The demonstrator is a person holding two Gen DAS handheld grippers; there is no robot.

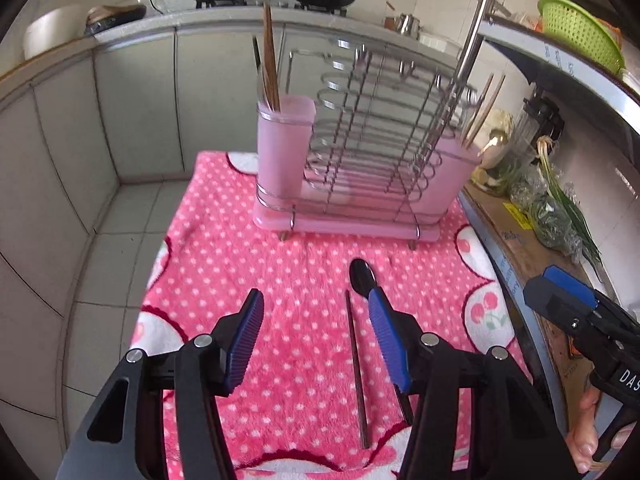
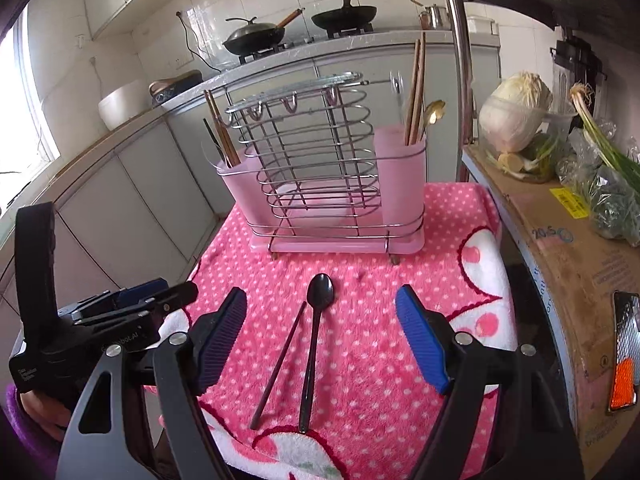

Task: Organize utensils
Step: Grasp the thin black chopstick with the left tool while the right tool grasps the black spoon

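Our left gripper (image 1: pixel 316 312): fingers spread, nothing between pads; right-hand blue pad (image 1: pixel 386 340) overlaps black spoon (image 1: pixel 362 276) in view, contact unclear. Our right gripper (image 2: pixel 320 312): fingers spread wide, hovering above spoon and dark chopstick (image 2: pixel 278 364), not gripping either. Both utensils lie side by side on pink dotted towel (image 2: pixel 368 380). Beyond them, pink utensil rack (image 2: pixel 324 184) stands on towel, chopsticks upright in both end cups, gold spoon (image 2: pixel 434 110) in right cup.

The near half of the pink cloth (image 2: pixel 360 360) lies free but for a black spoon (image 2: pixel 316 320) and one chopstick (image 2: pixel 280 364) side by side. The rack (image 2: pixel 320 168) blocks the far end, and a shelf (image 2: pixel 560 240) walls the right.
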